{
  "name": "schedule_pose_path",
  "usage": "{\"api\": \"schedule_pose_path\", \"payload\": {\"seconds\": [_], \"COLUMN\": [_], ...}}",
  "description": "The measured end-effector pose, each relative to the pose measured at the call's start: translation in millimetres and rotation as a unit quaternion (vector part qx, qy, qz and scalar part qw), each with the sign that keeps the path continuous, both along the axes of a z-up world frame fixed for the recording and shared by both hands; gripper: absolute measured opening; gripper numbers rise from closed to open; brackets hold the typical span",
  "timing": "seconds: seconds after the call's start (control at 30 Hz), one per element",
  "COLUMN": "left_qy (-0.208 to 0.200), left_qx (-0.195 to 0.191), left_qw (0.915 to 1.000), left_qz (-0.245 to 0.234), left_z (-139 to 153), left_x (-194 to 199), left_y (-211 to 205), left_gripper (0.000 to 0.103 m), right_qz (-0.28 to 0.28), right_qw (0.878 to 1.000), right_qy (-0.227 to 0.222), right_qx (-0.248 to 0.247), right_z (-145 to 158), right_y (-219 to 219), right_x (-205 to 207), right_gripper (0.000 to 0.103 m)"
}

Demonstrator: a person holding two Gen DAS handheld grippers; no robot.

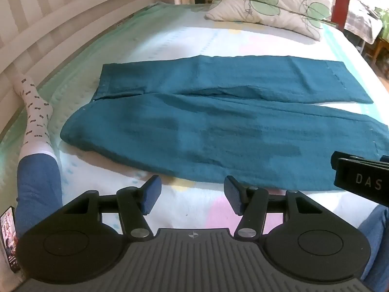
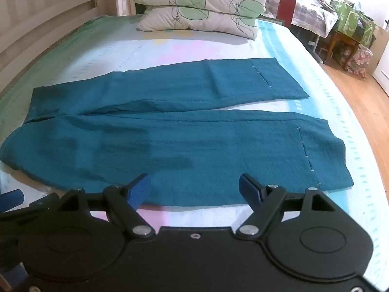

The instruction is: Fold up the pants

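hovering low in each frame, the left gripper (image 1: pixel 192 189) and the right gripper (image 2: pixel 194 187) both stand open and hold nothing. the teal pants (image 1: pixel 218 126) lie flat across the middle of the bed (image 1: pixel 170 39), legs apart. folding is not begun; next they must clamp the near edge, i think.

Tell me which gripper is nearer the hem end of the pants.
Right. The right gripper hangs open over the near leg of the pants, toward the hems; the left gripper is open by the near edge, toward the waist.
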State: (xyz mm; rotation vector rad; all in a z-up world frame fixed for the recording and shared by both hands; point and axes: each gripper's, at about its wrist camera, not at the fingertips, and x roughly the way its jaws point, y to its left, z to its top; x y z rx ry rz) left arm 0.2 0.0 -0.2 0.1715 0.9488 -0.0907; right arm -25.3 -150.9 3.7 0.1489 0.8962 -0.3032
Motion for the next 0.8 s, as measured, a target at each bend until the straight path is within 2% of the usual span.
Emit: {"api": "schedule_pose_path", "payload": {"seconds": [0.27, 0.8], "left_qy": [0.014, 0.016], "left_qx": [0.000, 0.001], "left_qw": [0.9999, 0.9999], "left_qz": [-0.001, -0.002], "left_z": [1.7, -4.3], "left_x": [14.2, 4.8], "left_y": [4.7, 1.5], "left_gripper": [0.056, 0.056], "right_qz": [-0.002, 0.003], "right_qw": [1.000, 1.000], "right_qy": [0.004, 0.006], "right_qx": [0.002, 0.009], "right_z": [-3.2, -3.8], "right_y": [0.0, -1.2], "right_x": [1.5, 1.6], "right_gripper": [0.080, 0.080]}}
